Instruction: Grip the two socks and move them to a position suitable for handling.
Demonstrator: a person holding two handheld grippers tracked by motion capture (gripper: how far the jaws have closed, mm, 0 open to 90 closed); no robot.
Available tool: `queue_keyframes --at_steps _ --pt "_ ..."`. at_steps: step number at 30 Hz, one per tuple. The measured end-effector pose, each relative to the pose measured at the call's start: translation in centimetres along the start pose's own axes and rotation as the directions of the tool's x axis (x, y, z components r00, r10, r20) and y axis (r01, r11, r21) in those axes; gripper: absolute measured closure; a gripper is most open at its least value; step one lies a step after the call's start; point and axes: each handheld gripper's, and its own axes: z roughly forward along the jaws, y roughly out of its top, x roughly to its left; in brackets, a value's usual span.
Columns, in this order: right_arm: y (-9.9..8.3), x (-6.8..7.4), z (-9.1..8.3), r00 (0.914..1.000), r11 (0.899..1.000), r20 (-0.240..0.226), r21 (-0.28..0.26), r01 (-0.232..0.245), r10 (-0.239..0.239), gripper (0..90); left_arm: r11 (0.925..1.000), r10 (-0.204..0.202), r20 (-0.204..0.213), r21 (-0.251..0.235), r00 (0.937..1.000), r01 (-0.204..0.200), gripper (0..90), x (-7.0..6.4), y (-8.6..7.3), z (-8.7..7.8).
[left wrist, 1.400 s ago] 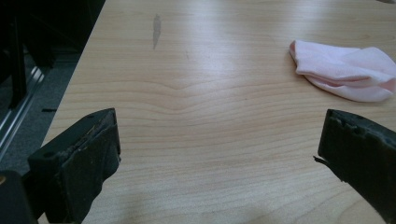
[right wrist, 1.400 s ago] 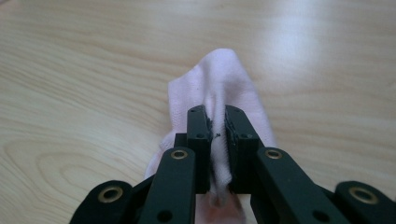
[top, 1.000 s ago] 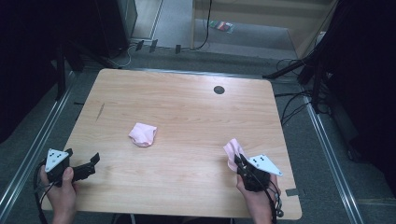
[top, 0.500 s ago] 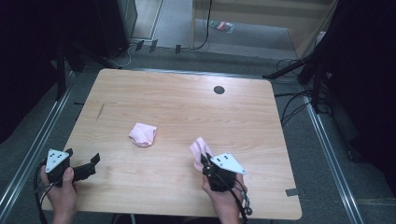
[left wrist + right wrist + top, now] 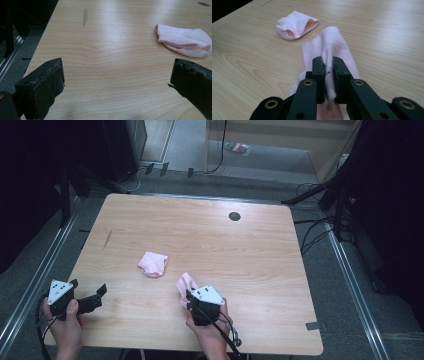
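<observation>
Pink and soft, that sock pinched in the right tongs, jaws pressed together on a fold of cloth near its middle. Lies floppy on the wooden counter, close to the near edge, toe end stretched out ahead of the jaws. Looks very light, thin and bendy, so probably droops and swings when lifted. Not slippery, not breakable. Best to grab at the open cuff or at a thick fold, since a thin pinch could slide off one layer. Off to the near left, the left tongs spread wide, holding nothing, low over bare wood. A bit farther in, a second pink sock bunched into a small lump, just beside the first one but not touching it. Same soft stuff, likely squashes flat under a push. Good place to take hold of that one: the open end, seen facing the right tongs. Farther back, a small dark round hole in the counter, then grey floor past the far edge.
</observation>
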Motion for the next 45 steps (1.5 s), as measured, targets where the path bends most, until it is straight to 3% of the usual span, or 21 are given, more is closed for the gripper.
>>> queue_keyframes --at_steps 3,7,10,11,14,17,18,20,23,26,27,31,33,34,35,36,42,44,45 --pt "-0.4 1.1 0.9 0.9999 1.0 -0.011 0.012 -0.001 0.001 82.6 1.0 -0.002 0.001 0.002 1.0 0.002 0.0 0.0 0.0 0.0" --pt "-0.8 1.5 1.6 0.9993 0.999 -0.027 0.03 -0.025 0.026 79.8 1.0 0.009 -0.001 0.004 1.0 -0.009 0.0 0.0 0.0 0.0" --pt "-1.3 1.4 2.4 0.997 0.998 -0.07 0.052 -0.031 0.035 54.5 0.9999 0.008 -0.001 0.01 1.0 -0.008 0.0 0.0 0.0 0.0" --pt "-1.1 1.2 2.2 0.9961 0.998 -0.066 0.041 -0.056 0.059 44.0 1.0 0.005 0.0 0.009 1.0 -0.005 0.0 0.0 0.0 0.0" --pt "-0.7 0.9 1.5 0.9946 0.997 -0.069 0.004 -0.078 0.078 42.6 0.9999 -0.006 0.0 0.01 1.0 0.006 0.0 0.1 0.0 0.1" --pt "-0.2 1.0 0.9 0.9936 0.998 -0.096 -0.018 -0.061 0.059 51.7 0.9999 -0.004 -0.004 0.01 1.0 0.004 0.0 0.0 0.0 0.1" --pt "-0.2 1.4 0.8 0.9914 1.0 -0.129 -0.006 -0.021 0.02 57.7 0.9999 0.0 -0.007 0.013 1.0 0.0 0.0 0.0 0.1 0.1" --pt "-0.3 2.3 0.9 0.988 0.999 -0.149 0.018 0.044 -0.041 65.0 0.9999 0.006 -0.013 0.015 0.9999 -0.006 0.0 -0.1 0.1 0.1" --pt "-0.9 3.5 2.2 0.9765 0.988 -0.181 0.08 0.133 -0.116 70.5 1.0 -0.006 -0.012 0.002 0.9999 0.006 0.0 -0.3 0.6 -0.5" --pt "-1.2 3.7 2.7 0.9733 0.985 -0.204 0.11 0.13 -0.106 71.1 1.0 -0.004 0.005 -0.005 1.0 0.004 0.0 -0.8 0.9 -0.8" --pt "-1.5 3.7 3.1 0.9724 0.981 -0.207 0.138 0.139 -0.108 71.7 0.9999 0.007 0.032 -0.009 0.9995 -0.007 0.0 -1.7 1.2 -0.8" --pt "-1.7 3.9 3.4 0.9685 0.976 -0.217 0.153 0.158 -0.123 74.8 0.9995 0.031 0.06 -0.002 0.9977 -0.031 0.0 -3.0 1.4 -0.8" --pt "-1.7 4.0 3.5 0.9673 0.973 -0.213 0.156 0.173 -0.138 85.1 0.9988 0.05 0.098 -0.002 0.9939 -0.05 0.0 -4.8 1.6 -0.9" --pt "-1.7 4.0 3.5 0.9673 0.973 -0.213 0.156 0.173 -0.138 85.1 0.9988 0.05 0.098 -0.002 0.9939 -0.05 0.0 -4.8 1.6 -0.9" --pt "-1.6 3.8 3.5 0.969 0.975 -0.215 0.159 0.157 -0.121 88.5 0.9978 0.066 0.119 -0.001 0.9906 -0.067 0.0 -5.7 1.7 -1.0" --pt "-1.6 3.8 3.5 0.969 0.975 -0.215 0.159 0.157 -0.121 88.5 0.9978 0.066 0.119 -0.001 0.9906 -0.067 0.0 -5.7 1.7 -1.0" --pt "-1.1 2.8 3.1 0.9721 0.984 -0.224 0.145 0.102 -0.068 90.0 0.9955 0.094 0.207 -0.003 0.9738 -0.095 0.0 -8.9 1.7 -1.2" --pt "-0.7 2.4 2.9 0.9718 0.988 -0.233 0.139 0.07 -0.036 90.0 0.994 0.106 0.242 0.001 0.9644 -0.109 0.0 -10.0 1.6 -1.1" --pt "-0.5 2.0 2.8 0.9708 0.989 -0.239 0.137 0.05 -0.016 90.0 0.9917 0.122 0.272 0.006 0.9546 -0.128 0.0 -11.1 1.4 -1.0"
